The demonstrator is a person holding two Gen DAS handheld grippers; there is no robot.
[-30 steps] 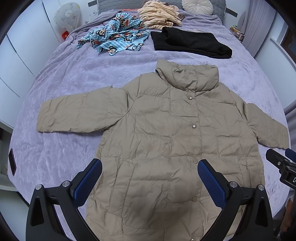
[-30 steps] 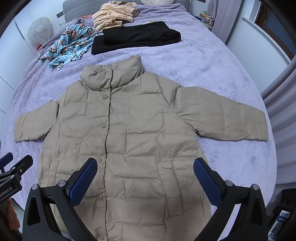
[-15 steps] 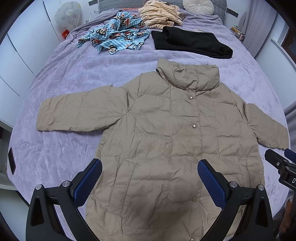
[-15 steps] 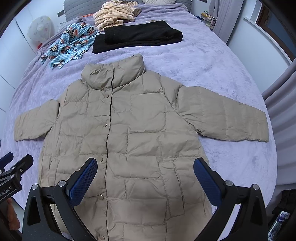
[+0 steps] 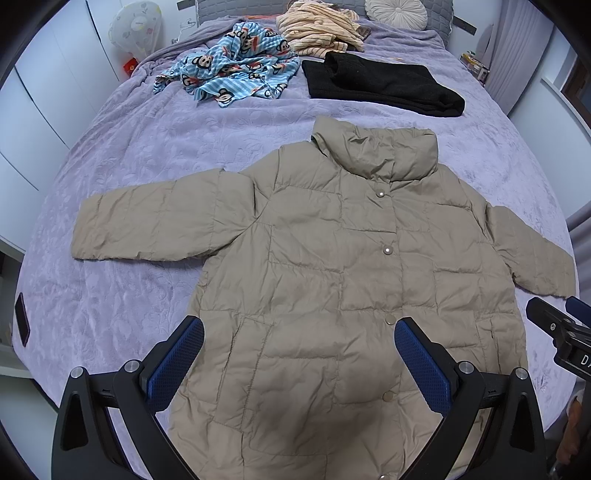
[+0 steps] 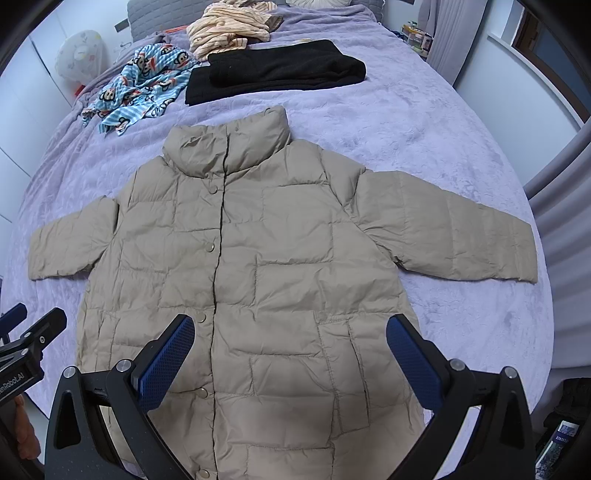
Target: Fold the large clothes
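A beige quilted puffer jacket [image 5: 332, 258] lies flat and face up on the purple bed, snapped shut, collar toward the far end, both sleeves spread out; it also shows in the right wrist view [image 6: 280, 266]. My left gripper [image 5: 299, 354] is open and empty, held above the jacket's lower left hem. My right gripper [image 6: 291, 350] is open and empty, held above the lower right part of the jacket. Each gripper shows at the edge of the other's view.
The purple bedspread [image 5: 129, 155] covers the bed. At the far end lie a blue monkey-print garment [image 5: 229, 74], a folded black garment [image 5: 380, 85] and a striped cream pile [image 5: 317, 29]. White cupboards stand left, a wall and curtain right [image 6: 554, 110].
Both grippers have drifted slightly forward and up over the jacket; the view shifts a little. The jacket has not moved and both grippers stay open.
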